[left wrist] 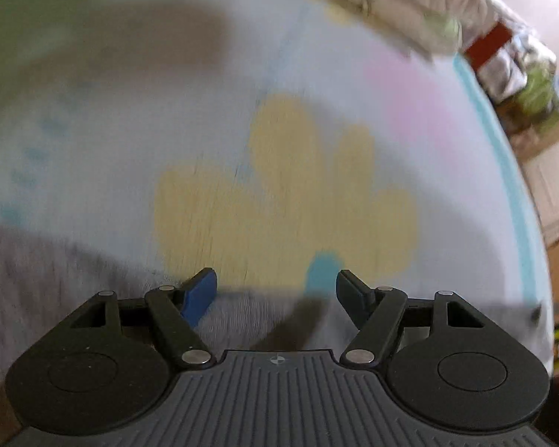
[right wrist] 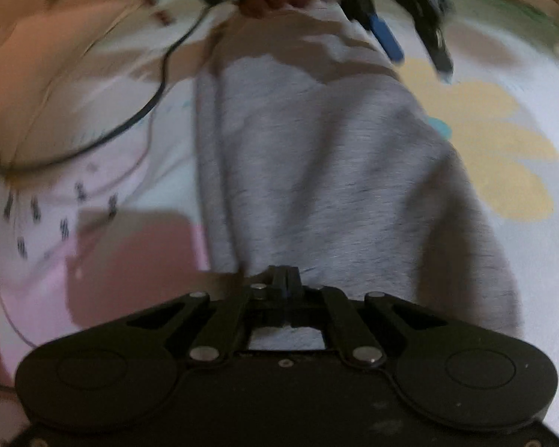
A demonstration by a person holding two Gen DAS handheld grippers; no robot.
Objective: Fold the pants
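Right wrist | right hand-held gripper (right wrist: 286, 279) pinching grey pants (right wrist: 316, 171) | left hand-held gripper (left wrist: 275, 285) spread wide, empty

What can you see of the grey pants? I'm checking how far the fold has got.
The grey pants look like soft heathered sweatpant fabric, lying as one long band on a pastel sheet with a yellow flower print. The near end is pinched in the right gripper, whose fingers are closed on the cloth. At the far end the left gripper hovers open; its own view shows pants fabric below it, not clamped. Blur hides seams and details.
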